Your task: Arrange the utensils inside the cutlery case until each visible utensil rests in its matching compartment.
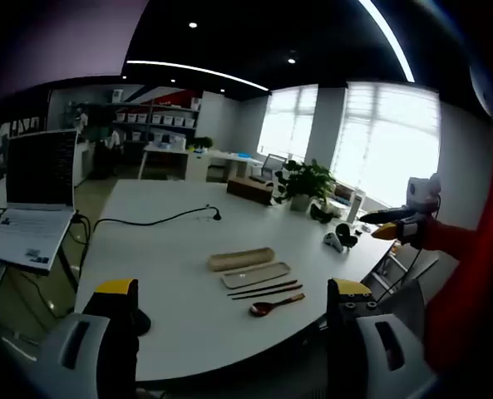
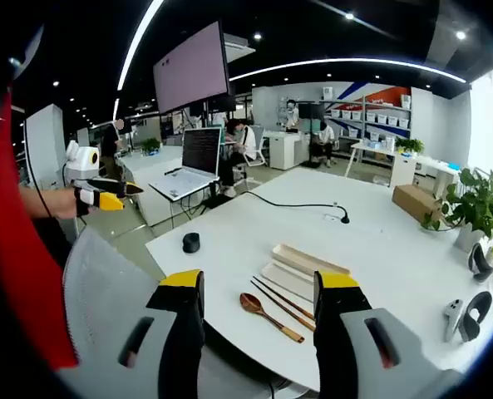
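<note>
Both grippers held up in the air, well back from the white table (image 2: 379, 241), neither touching anything. Left gripper (image 1: 234, 320): jaws wide apart, nothing between them, aimed at the utensils; it also shows in the right gripper view, at far left, w/ a hand (image 2: 53, 202) gripping it. Right gripper (image 2: 258, 312): jaws wide apart, empty, framing the same utensils.

On the table near its front edge: cutlery case (image 1: 255, 275) open, lid (image 1: 241, 258) just beside it. Chopsticks (image 1: 265, 290) lie side by side next to the case, long axis parallel to it. Wooden spoon (image 1: 275, 305) nearest the edge, bowl toward the left gripper, handle pointing away to the right
</note>
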